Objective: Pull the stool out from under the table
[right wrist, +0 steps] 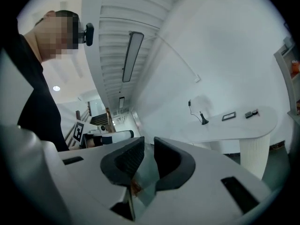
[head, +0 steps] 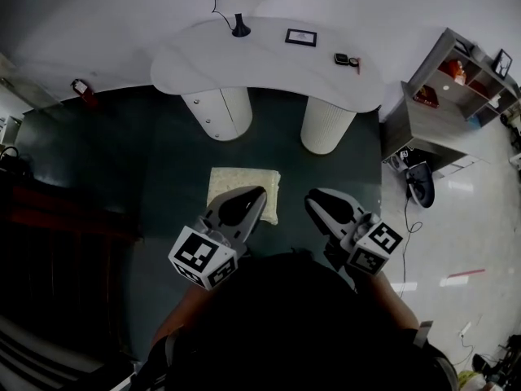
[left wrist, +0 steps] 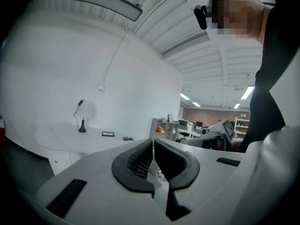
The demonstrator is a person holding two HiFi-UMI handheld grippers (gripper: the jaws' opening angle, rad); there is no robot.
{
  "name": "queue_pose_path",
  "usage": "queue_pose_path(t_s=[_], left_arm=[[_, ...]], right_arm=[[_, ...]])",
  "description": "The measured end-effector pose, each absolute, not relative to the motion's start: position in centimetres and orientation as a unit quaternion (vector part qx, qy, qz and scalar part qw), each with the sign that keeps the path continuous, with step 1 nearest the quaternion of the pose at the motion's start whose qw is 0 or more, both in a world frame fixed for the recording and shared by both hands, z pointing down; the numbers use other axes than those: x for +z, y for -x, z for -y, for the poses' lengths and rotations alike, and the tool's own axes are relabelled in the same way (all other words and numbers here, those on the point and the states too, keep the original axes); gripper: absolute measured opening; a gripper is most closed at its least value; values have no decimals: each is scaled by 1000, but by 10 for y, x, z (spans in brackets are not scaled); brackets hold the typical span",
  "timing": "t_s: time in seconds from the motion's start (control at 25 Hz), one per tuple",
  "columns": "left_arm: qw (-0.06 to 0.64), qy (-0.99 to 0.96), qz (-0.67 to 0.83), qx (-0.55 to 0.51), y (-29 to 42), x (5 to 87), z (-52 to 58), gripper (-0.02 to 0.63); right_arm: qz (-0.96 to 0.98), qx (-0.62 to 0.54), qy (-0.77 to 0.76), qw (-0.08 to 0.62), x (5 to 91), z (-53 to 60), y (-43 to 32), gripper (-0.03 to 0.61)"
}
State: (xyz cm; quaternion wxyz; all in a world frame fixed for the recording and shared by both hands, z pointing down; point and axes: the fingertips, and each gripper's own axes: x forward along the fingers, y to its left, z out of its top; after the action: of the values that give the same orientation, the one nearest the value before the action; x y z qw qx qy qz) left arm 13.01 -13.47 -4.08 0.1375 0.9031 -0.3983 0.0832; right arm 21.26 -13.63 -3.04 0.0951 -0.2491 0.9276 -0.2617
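Observation:
The stool [head: 234, 179], a square seat with a pale cushion, stands on the dark green floor in front of the white table [head: 269, 68], out from under its top. Both grippers are held up close to the head camera, above the stool's near edge. My left gripper [head: 257, 194] overlaps the seat's near right part in the head view. In its own view the left gripper [left wrist: 153, 145] has its pads together with nothing between them. My right gripper [head: 313, 199] is to the right of the stool. Its own view shows the right gripper [right wrist: 149, 146] with a narrow gap and nothing held.
The table rests on two round white legs [head: 225, 112] [head: 327, 125] and carries a black lamp [head: 240, 29], a small frame [head: 300, 37] and small items [head: 346, 59]. A grey shelf unit [head: 449, 96] stands at right, with cables on the pale floor [head: 419, 182].

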Motion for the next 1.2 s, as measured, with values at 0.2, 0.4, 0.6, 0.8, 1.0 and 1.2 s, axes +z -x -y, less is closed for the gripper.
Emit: queue_pose_path(t_s=[0.2, 0.4, 0.6, 0.8, 1.0, 1.2], left_arm=[[116, -908, 399, 55, -98, -65, 145, 20], [87, -913, 393, 74, -91, -75, 151, 20], [89, -912, 393, 75, -88, -83, 149, 20], [75, -913, 393, 76, -88, -95, 145, 20], [78, -914, 392, 71, -90, -105, 138, 20], [78, -910, 399, 77, -85, -106, 128, 20]], right_arm=[[-946, -184, 263, 55, -48, 137, -176, 52], [-948, -160, 271, 47, -71, 137, -159, 41], [-951, -137, 275, 34, -83, 136, -157, 31], [-954, -107, 277, 39, -103, 134, -163, 21], [-954, -91, 282, 45, -118, 131, -170, 17], [-954, -80, 287, 44, -119, 123, -174, 17]])
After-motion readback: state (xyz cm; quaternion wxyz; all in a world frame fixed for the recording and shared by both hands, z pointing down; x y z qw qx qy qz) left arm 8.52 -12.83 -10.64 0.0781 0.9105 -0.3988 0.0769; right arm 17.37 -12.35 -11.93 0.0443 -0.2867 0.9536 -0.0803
